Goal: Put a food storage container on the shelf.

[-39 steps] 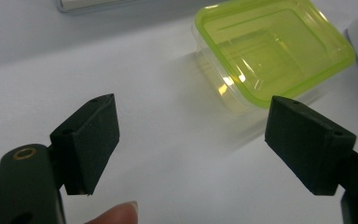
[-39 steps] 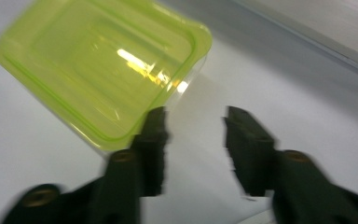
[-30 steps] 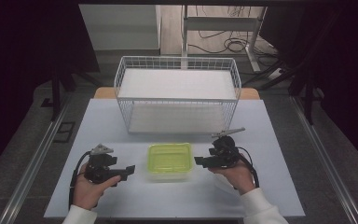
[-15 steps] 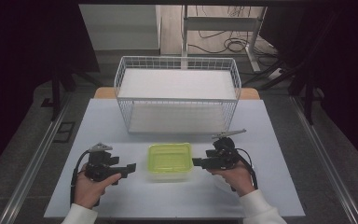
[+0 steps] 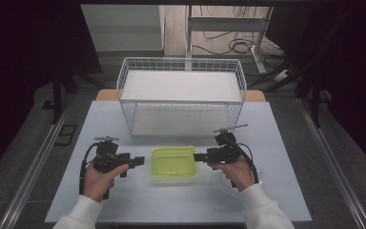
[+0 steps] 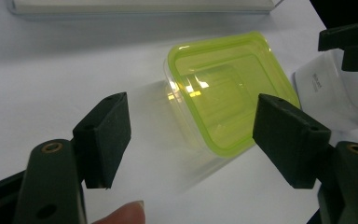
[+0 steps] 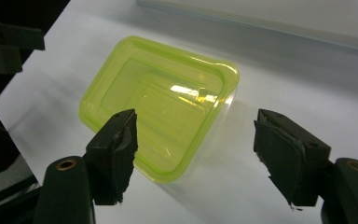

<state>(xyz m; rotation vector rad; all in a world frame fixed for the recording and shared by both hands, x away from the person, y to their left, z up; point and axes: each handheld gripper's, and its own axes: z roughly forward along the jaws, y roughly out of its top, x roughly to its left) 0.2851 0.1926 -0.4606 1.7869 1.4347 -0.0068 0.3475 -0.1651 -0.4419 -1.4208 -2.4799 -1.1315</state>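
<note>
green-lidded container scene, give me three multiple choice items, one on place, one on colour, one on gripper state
1. Where is the container?
A. inside the wire basket
B. on the table between the two grippers
C. held in the air

2. What colour is its lid?
A. yellow-green
B. red
C. blue

3. How do the left gripper and right gripper stand?
A. both clamped on the container
B. one shut
C. both open

B, it sits on the table in front of the wire basket. A, the lid is translucent yellow-green. C, both pairs of jaws stand apart.

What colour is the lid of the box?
The lid is translucent yellow-green; the right gripper view shows it best.
</note>
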